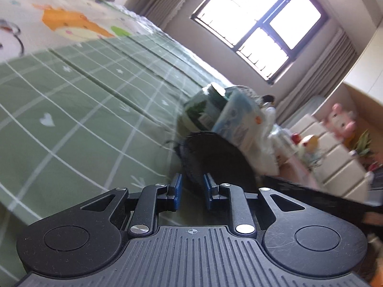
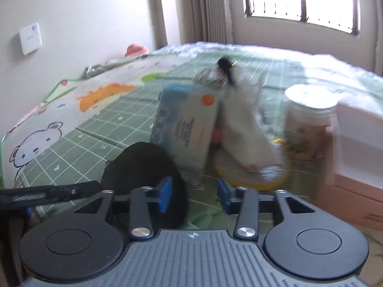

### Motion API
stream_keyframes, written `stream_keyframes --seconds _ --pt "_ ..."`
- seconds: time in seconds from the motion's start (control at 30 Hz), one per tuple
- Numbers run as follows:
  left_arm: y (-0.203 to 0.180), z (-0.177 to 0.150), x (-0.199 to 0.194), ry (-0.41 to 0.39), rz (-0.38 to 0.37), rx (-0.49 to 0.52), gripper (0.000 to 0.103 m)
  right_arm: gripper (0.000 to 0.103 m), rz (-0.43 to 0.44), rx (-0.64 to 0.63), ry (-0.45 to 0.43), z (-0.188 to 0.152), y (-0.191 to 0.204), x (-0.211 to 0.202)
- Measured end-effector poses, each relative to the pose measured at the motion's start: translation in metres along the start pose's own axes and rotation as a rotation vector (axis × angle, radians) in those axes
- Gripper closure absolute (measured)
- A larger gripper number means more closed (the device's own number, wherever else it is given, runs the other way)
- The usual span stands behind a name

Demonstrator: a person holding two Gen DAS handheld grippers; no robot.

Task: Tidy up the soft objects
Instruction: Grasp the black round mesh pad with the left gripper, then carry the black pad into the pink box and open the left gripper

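A black round soft pad (image 1: 215, 160) lies on the green checked bedsheet (image 1: 71, 110). My left gripper (image 1: 192, 187) is shut on its near edge, which sits between the blue pads. In the right wrist view the same black pad (image 2: 143, 167) lies at the lower left. Its rim reaches just past the left finger of my right gripper (image 2: 194, 193). That gripper's pads stand apart, touch nothing, and show green sheet between them. Beyond the pad stand a blue-and-white tissue pack (image 2: 186, 129) and a white plush toy (image 2: 244, 131), both blurred.
A jar with a white lid (image 2: 308, 124) and a flat yellow round thing (image 2: 251, 174) sit right of the toy, with a white box (image 2: 359, 148) beyond. A cartoon-print sheet (image 2: 47, 129) covers the bed's left side. Plush toys (image 1: 340, 119) rest beside the bed, under a window (image 1: 258, 21).
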State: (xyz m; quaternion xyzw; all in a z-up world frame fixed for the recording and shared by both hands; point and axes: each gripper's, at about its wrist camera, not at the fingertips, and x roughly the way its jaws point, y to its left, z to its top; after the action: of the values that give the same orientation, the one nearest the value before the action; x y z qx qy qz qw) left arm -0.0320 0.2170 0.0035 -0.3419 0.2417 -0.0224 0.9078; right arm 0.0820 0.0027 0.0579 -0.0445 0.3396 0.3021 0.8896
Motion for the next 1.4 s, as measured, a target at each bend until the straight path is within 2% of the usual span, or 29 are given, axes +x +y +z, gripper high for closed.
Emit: stream_keyframes --seconds 0.07,0.13,0.23,0.27,0.3,0.4,0.47,0.5,0.53,0.57,0.67,0.77,0.87,0.93,1.0,1.03,1.23,1.4 --pt "0.002 0.0 0.008 0.016 -0.012 -0.037 0.079 0.076 -0.007 0.009 0.031 -0.003 0.001 0.017" --pt "0.0 -0.001 0.015 0.01 0.006 -0.033 0.072 0.076 0.003 0.026 0.045 -0.012 0.002 0.022" --pt "-0.01 0.0 0.028 0.025 -0.008 -0.02 0.073 0.077 0.068 0.023 0.076 -0.019 0.001 0.022" --pt "-0.014 -0.001 0.033 0.035 -0.017 -0.012 0.066 0.077 0.077 0.012 0.08 -0.022 0.002 0.022" --pt "-0.019 -0.002 0.038 0.03 -0.01 0.002 0.066 0.077 0.074 0.001 0.077 -0.023 0.003 0.021" --pt "-0.027 -0.006 0.046 0.033 -0.019 0.017 0.067 0.077 0.089 -0.006 0.063 -0.025 -0.004 0.009" --pt "-0.028 -0.007 0.049 0.079 -0.058 0.032 0.075 0.076 0.069 -0.022 0.027 -0.027 -0.009 -0.007" --pt "-0.03 -0.009 0.051 0.102 -0.049 0.039 0.08 0.07 0.049 -0.037 0.008 -0.03 -0.012 -0.016" --pt "-0.03 -0.01 0.052 0.122 -0.035 0.043 0.08 0.067 0.023 -0.048 -0.001 -0.031 -0.015 -0.022" --pt "-0.031 -0.011 0.05 0.118 -0.033 0.05 0.08 0.062 -0.004 -0.05 -0.007 -0.033 -0.018 -0.026" --pt "-0.037 -0.012 0.034 0.048 -0.021 0.09 0.082 0.062 -0.051 -0.028 0.011 -0.038 -0.023 -0.027" --pt "-0.044 -0.008 0.009 -0.04 0.023 0.169 0.082 0.062 -0.066 -0.027 0.01 -0.042 -0.021 -0.02" --pt "-0.044 0.0 -0.006 -0.063 0.061 0.211 0.082 0.063 -0.049 -0.017 0.026 -0.04 -0.017 -0.007" --pt "-0.042 0.004 -0.009 -0.055 0.051 0.202 0.082 0.067 -0.043 -0.03 0.056 -0.037 -0.014 0.005" --pt "-0.042 0.003 -0.01 -0.041 0.047 0.203 0.082 0.083 -0.079 -0.063 0.075 -0.037 -0.008 0.012" --pt "-0.043 0.001 -0.01 -0.031 0.042 0.208 0.082 0.083 -0.081 -0.079 0.077 -0.038 -0.006 0.01" --pt "-0.064 -0.014 -0.006 0.067 -0.034 0.257 0.082 0.083 -0.069 -0.074 0.048 -0.048 -0.019 -0.04" --pt "-0.109 -0.027 0.007 0.177 -0.152 0.308 0.083 0.083 -0.136 -0.024 0.0 -0.069 -0.058 -0.11"
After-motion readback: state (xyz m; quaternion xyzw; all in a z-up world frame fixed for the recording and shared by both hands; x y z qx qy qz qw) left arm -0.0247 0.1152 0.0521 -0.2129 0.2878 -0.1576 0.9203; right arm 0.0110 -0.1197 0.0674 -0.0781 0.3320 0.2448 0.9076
